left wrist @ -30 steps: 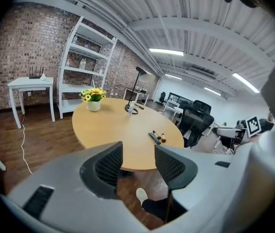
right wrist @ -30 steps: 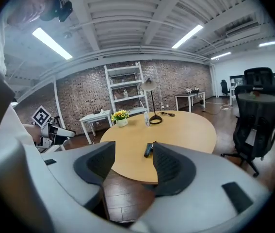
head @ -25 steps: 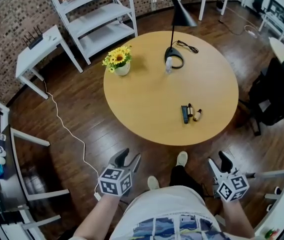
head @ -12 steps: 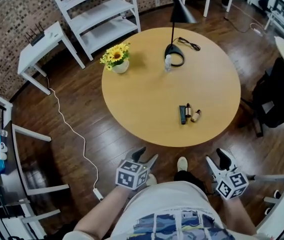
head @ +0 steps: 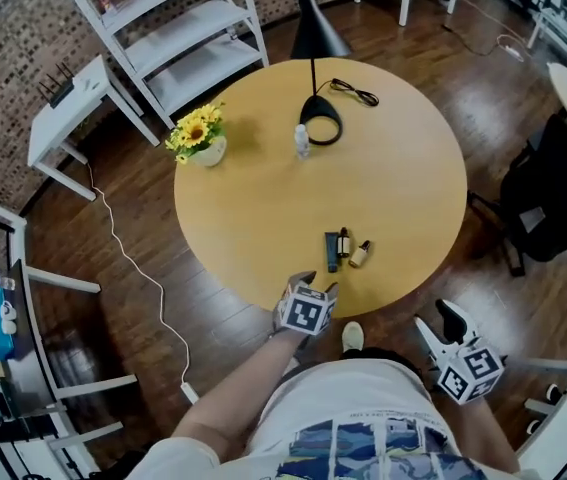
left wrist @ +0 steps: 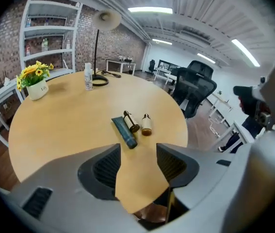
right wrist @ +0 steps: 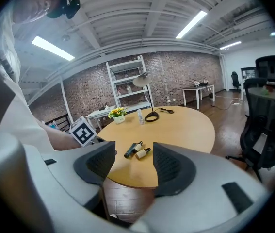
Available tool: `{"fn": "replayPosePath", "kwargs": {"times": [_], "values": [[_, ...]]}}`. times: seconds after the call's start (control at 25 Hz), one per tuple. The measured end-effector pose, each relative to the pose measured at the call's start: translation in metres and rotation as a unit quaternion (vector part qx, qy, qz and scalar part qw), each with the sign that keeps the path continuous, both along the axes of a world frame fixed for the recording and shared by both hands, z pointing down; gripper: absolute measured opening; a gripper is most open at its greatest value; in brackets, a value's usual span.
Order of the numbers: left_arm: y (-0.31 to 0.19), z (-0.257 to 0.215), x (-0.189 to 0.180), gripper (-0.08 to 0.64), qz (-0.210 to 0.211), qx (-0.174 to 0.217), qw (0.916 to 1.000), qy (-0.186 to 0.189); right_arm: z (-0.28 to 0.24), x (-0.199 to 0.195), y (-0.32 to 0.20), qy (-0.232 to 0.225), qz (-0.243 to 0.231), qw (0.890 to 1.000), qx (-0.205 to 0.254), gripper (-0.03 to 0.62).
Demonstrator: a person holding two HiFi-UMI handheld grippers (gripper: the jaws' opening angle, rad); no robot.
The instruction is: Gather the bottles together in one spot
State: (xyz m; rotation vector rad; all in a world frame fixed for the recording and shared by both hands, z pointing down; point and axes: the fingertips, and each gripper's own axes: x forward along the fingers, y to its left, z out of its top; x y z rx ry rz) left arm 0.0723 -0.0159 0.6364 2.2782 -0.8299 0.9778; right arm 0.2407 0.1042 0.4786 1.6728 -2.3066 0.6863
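Three small bottles lie close together near the round table's (head: 243, 218) front edge: a dark teal tube (head: 332, 251) (left wrist: 124, 132), a dark bottle (head: 343, 242) (left wrist: 131, 122) and a short amber bottle (head: 360, 254) (left wrist: 146, 124). A clear bottle (head: 302, 140) (left wrist: 88, 76) stands apart, beside the lamp base. My left gripper (head: 318, 284) (left wrist: 138, 149) hovers open over the table's near rim, just short of the three bottles, holding nothing. My right gripper (head: 435, 320) (right wrist: 134, 159) is open and empty, lower right, off the table above the floor.
A black lamp (head: 314, 78) with its cord and a pot of yellow flowers (head: 197, 138) stand on the table's far half. White shelving (head: 173, 38) and a small white table (head: 73, 103) sit behind. A black office chair (head: 553, 183) is at the right.
My left gripper has swung forward and rightward from beside my body to the table's near edge, close to the three bottles. The right gripper has barely moved.
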Motion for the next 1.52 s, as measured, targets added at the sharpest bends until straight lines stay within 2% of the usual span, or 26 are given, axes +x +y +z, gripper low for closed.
{"fn": "replayPosePath", "kwargs": {"times": [0.16,0.32,0.4,0.52,0.6,0.76,0.96,1.08,1.24,1.36,1.52], "values": [[-0.036,0.042,0.029,0.207,-0.018,-0.002,0.9979,-0.063,0.007,0.055,0.004,-0.002,0.015,1.0,-0.017,0.267],[-0.057,0.071,0.032,0.206,-0.029,-0.003,0.9926,-0.118,0.015,0.094,0.005,-0.004,0.022,0.999,-0.033,0.261],[-0.06,0.076,0.029,0.139,-0.039,-0.009,0.9916,-0.123,0.018,0.107,0.002,-0.006,0.025,0.999,-0.035,0.261],[-0.056,0.074,0.014,0.112,-0.072,-0.022,0.9888,-0.129,0.02,0.116,-0.005,-0.012,0.023,0.999,-0.034,0.261],[-0.055,0.069,0.005,0.112,-0.09,-0.017,0.9887,-0.119,0.02,0.116,-0.012,-0.018,0.014,0.999,-0.029,0.261],[-0.048,0.045,-0.011,0.111,-0.142,-0.028,0.9871,-0.068,0.025,0.101,-0.03,-0.028,-0.02,0.999,-0.025,0.261],[-0.03,-0.024,-0.018,0.112,-0.14,0.021,0.9891,0.042,0.023,0.047,-0.056,-0.051,-0.09,0.995,-0.015,0.261],[-0.006,-0.075,-0.016,0.112,-0.099,0.047,0.9855,0.129,0.008,-0.003,-0.073,-0.072,-0.15,0.986,-0.001,0.257],[0.035,-0.14,-0.018,0.112,-0.014,0.08,0.9715,0.223,-0.035,-0.076,-0.093,-0.151,-0.217,0.964,0.023,0.218],[0.065,-0.17,-0.031,0.112,0.025,0.09,0.9603,0.263,-0.061,-0.128,-0.091,-0.206,-0.262,0.943,0.023,0.212],[0.094,-0.19,-0.059,0.11,0.065,0.097,0.9494,0.292,-0.082,-0.188,-0.078,-0.236,-0.302,0.924,0.019,0.185]]}}
